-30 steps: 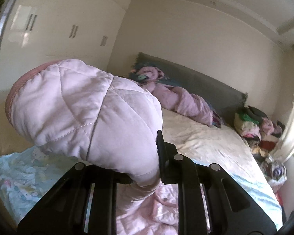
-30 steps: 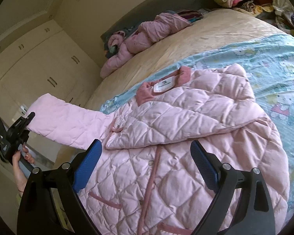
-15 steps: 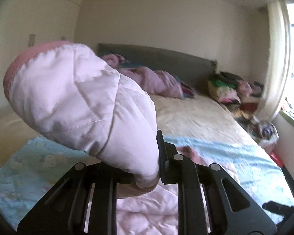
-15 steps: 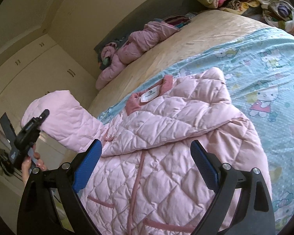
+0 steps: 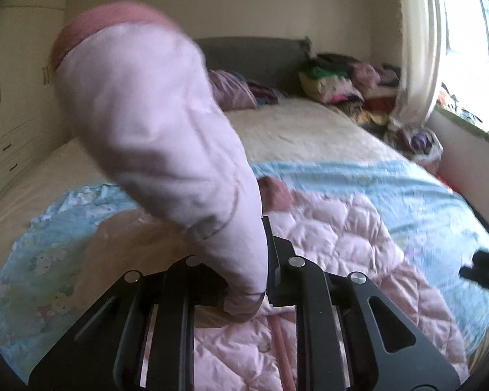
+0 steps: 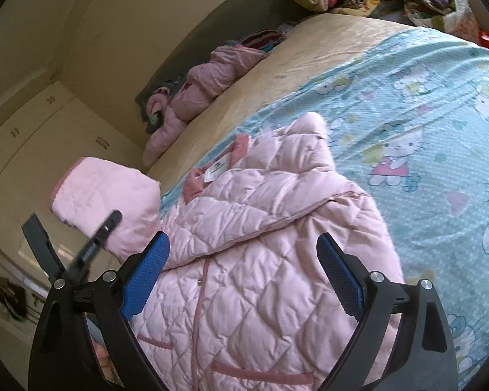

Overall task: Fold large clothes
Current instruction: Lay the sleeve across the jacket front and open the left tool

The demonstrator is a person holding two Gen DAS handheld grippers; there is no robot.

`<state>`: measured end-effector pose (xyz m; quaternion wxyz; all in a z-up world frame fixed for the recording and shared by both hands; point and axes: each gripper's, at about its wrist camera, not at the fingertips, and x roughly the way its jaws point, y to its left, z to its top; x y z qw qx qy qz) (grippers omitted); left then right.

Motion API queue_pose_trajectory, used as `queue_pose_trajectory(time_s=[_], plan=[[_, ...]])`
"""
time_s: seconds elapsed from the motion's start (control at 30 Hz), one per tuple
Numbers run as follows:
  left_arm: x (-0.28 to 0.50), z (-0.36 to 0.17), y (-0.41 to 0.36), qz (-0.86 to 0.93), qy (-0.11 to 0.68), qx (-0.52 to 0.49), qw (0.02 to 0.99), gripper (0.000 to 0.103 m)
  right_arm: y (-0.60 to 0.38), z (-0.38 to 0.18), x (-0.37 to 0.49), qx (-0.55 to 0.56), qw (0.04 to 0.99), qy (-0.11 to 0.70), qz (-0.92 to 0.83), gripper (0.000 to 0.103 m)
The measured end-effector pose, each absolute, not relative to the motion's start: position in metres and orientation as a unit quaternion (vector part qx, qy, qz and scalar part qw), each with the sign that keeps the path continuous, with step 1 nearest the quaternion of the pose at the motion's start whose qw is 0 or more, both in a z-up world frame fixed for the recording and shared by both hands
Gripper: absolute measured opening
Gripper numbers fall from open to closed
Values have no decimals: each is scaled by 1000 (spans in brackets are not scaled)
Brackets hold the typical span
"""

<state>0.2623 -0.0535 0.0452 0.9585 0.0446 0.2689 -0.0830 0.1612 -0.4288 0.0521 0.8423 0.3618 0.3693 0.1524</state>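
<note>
A pink quilted jacket [image 6: 260, 260] lies front up on a blue cartoon-print sheet [image 6: 423, 123] on the bed, with one sleeve folded across its chest. My left gripper [image 5: 257, 280] is shut on the jacket's other sleeve [image 5: 166, 137] and holds it raised above the jacket body [image 5: 335, 238]; the dark pink cuff points up. In the right wrist view that raised sleeve [image 6: 114, 198] and the left gripper [image 6: 94, 251] show at the left. My right gripper [image 6: 241, 277] is open and empty, hovering over the jacket's lower front.
A second pink garment [image 6: 195, 97] lies near the grey headboard [image 5: 260, 55]. A pile of mixed clothes [image 5: 342, 81] sits at the bed's far corner by the curtain [image 5: 417, 42]. White wardrobes [image 5: 3, 104] stand left of the bed.
My left gripper has carried the sleeve up and inward, over the jacket body. My right gripper has stayed open above the jacket's lower front.
</note>
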Motion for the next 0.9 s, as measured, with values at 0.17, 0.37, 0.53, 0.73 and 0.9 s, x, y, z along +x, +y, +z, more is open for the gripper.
queue_pose_trajectory(time_s=[0.17,0.37,0.53,0.73,0.9], plan=[[267,20,-71,-95,294,72,948,11,-442,44,160,377,837,371,138,91],[262,-6,-77,-110,316,109,936,16,-448,38,161,389,831,376,128,91],[259,-23,-91,-124,330,137,926,22,-447,37,162,392,829,377,129,91],[248,-41,-107,-139,338,194,911,50,-440,40,169,394,824,383,136,91],[228,-49,-115,-168,330,229,900,83,-425,48,183,385,821,392,152,91]])
